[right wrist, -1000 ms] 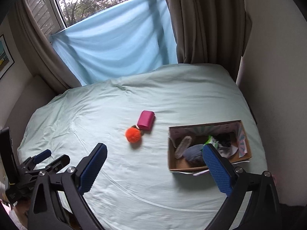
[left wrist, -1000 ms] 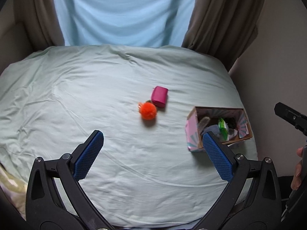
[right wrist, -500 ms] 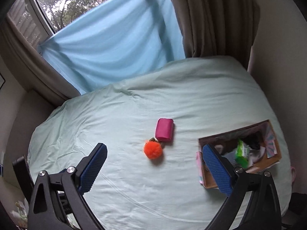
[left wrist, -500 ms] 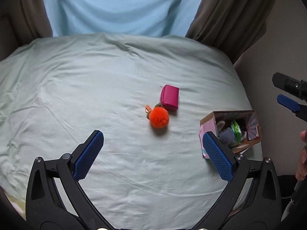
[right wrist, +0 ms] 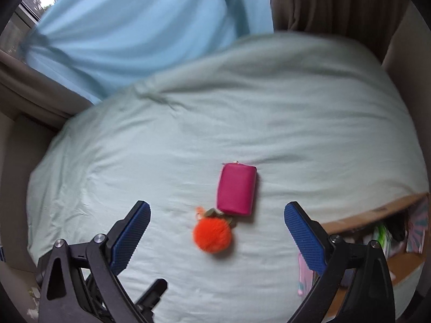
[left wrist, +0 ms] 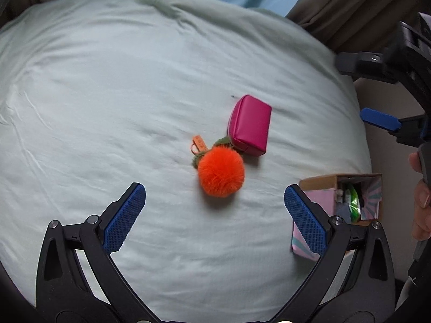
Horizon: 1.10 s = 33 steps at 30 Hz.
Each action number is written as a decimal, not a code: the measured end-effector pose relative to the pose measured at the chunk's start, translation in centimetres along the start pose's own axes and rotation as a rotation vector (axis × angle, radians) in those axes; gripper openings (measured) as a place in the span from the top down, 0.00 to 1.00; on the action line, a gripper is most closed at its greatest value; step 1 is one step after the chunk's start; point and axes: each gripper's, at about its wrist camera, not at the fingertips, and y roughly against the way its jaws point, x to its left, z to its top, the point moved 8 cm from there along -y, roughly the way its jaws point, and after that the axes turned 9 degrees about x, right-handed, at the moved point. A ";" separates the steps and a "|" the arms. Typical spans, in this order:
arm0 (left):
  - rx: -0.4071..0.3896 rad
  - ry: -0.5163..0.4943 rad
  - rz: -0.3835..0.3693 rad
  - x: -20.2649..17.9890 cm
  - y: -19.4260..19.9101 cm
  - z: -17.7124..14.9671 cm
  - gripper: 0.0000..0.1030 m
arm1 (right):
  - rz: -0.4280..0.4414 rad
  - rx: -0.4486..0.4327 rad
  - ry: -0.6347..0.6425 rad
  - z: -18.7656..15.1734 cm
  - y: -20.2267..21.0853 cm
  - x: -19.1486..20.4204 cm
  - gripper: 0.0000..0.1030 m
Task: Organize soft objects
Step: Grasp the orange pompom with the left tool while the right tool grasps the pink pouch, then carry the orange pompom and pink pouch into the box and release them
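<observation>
An orange pompom lay near the middle of a pale green bed cover, its leafy top touching the near end of a pink pouch just beyond it and to the right. A small orange tag stuck out on the pompom's far left side. To the right, at the bed's edge, stood an open cardboard box already holding several items. The left gripper hung wide open and empty on the near side of the pompom; the right gripper was likewise spread wide with nothing held, the pompom between its pads. A good pick would probably centre the pads on the ball, descend until they flank its widest part, and close gently, keeping clear of the pouch.
</observation>
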 end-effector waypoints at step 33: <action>-0.093 -0.255 0.142 -2.6 -13.8 2.4 0.67 | -0.064 0.187 0.165 1.4 -19.6 -2.4 0.38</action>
